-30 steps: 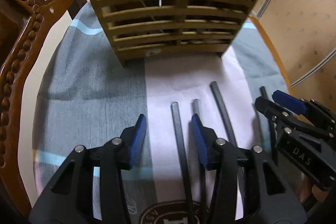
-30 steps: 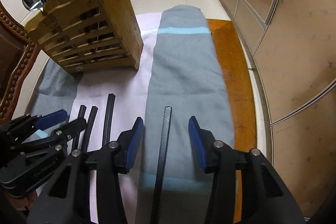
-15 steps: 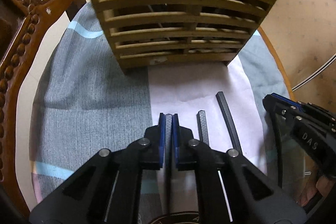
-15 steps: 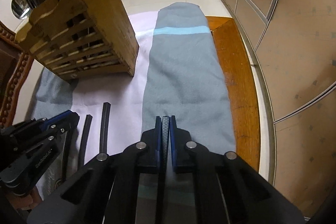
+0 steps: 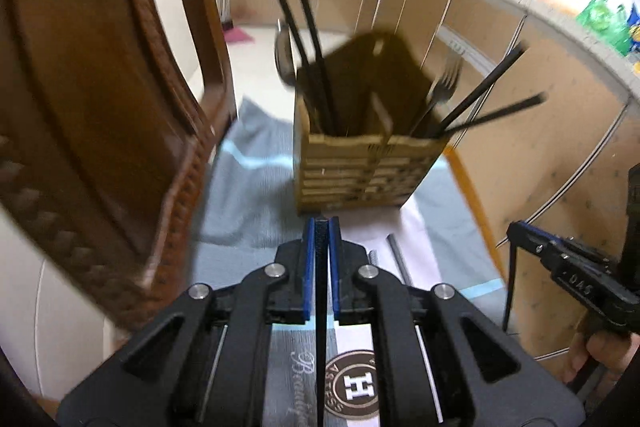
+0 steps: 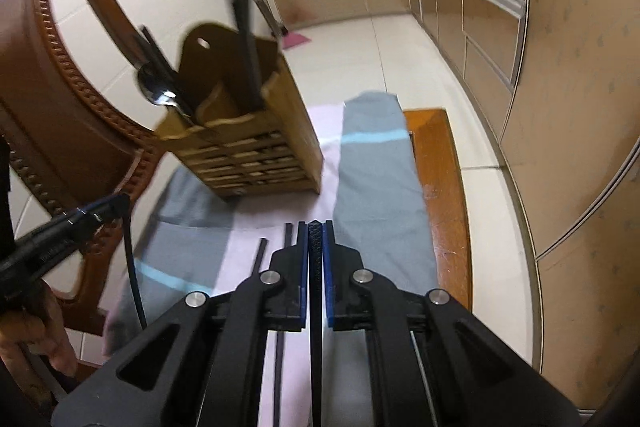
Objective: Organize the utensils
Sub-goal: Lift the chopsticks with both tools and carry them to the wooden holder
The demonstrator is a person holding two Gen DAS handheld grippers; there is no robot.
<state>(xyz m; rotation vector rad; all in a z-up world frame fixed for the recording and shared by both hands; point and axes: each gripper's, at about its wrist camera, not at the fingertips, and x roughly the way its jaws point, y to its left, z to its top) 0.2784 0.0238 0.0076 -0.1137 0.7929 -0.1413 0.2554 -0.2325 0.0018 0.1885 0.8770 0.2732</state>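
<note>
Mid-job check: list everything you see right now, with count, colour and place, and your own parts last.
holder: one, wooden, slatted, on the cloth, far end
chopsticks in holder: at least four, black, upright or leaning
fork: one, metal, in holder
spoon: one, metal, in holder
chopsticks on cloth: two, black, lying flat
cloth: one, grey and pale pink, over table
chair: one, brown, left
left tongs: shut on a chopstick
right tongs: shut on another chopstick
</note>
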